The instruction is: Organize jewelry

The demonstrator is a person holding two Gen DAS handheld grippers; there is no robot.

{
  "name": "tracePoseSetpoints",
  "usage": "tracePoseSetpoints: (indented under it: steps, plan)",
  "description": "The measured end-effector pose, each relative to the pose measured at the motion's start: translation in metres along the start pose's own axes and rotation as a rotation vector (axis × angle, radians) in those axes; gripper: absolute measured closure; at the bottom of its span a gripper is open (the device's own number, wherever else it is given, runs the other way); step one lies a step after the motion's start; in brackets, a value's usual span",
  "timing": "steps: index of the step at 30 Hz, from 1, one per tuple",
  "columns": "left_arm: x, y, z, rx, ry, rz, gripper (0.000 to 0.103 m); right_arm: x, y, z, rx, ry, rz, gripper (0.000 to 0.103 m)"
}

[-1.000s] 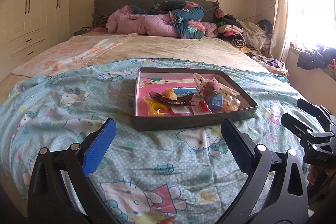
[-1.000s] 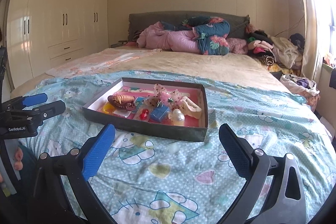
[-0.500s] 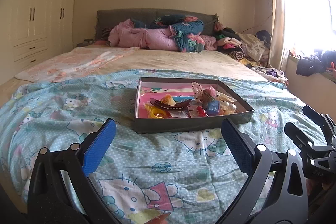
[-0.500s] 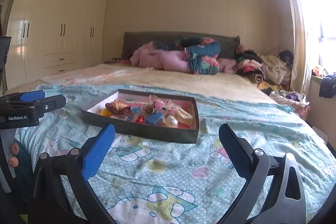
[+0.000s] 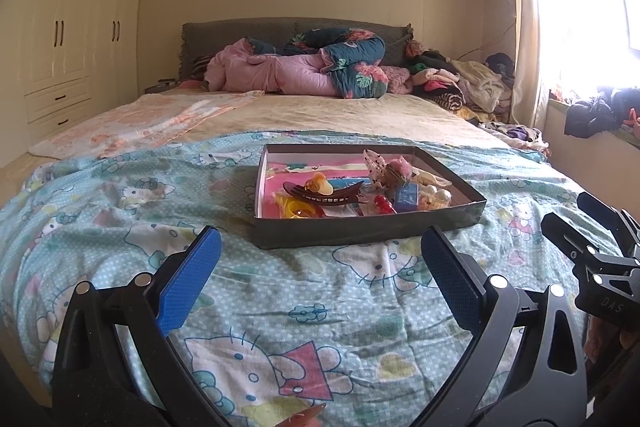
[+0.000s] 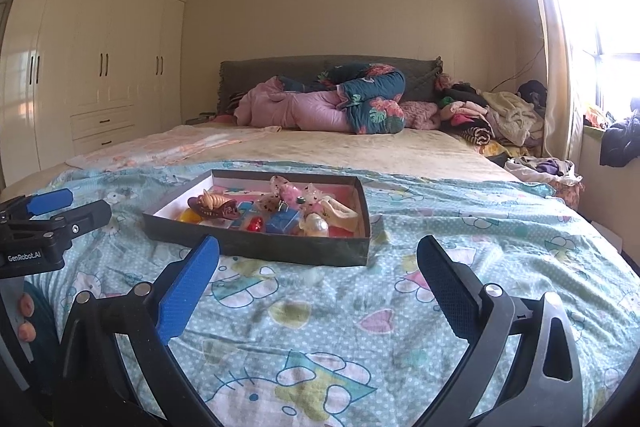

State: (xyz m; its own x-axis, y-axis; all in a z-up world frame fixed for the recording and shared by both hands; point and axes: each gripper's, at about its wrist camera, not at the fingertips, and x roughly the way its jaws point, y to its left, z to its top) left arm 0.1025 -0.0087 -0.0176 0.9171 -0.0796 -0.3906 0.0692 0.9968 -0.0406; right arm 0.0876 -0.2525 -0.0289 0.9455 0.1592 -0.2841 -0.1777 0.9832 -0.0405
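A shallow dark box [image 5: 360, 229] [image 6: 256, 247] with a pink floor lies on the cartoon-print bedspread. Inside it lie several hair accessories: a dark brown claw clip [image 5: 320, 193] [image 6: 214, 207], a yellow piece [image 5: 294, 209], a red bead [image 5: 384, 205] [image 6: 255, 225], a blue block [image 5: 406, 195] [image 6: 282, 221], a pearl-like piece [image 6: 316, 223] and a pink polka-dot bow [image 5: 384, 165] [image 6: 288, 193]. My left gripper [image 5: 320, 247] hovers open over the bedspread, short of the box. My right gripper [image 6: 318, 259] is open too, just before the box's near wall. Both hold nothing.
The bed stretches back to a grey headboard [image 6: 280, 71] with pink and floral quilts [image 5: 304, 71] bunched against it. Clothes [image 5: 460, 83] are piled at the far right by the window. White wardrobes [image 6: 100, 67] line the left wall. The other gripper [image 5: 592, 247] [image 6: 44, 223] shows at each frame's edge.
Both cameras have tilted up and dropped lower, so the box sits lower in each view and more wall and ceiling show. Both grippers stay open.
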Motion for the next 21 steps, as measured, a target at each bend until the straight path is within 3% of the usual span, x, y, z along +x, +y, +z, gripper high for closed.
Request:
tracePoseSetpoints:
  steps: [21]
  plan:
    - [-0.0004,-0.0001,-0.0001,0.002,0.000,0.003,0.011,-0.0028,0.0002,-0.0002,-0.007,-0.001,0.014,0.006]
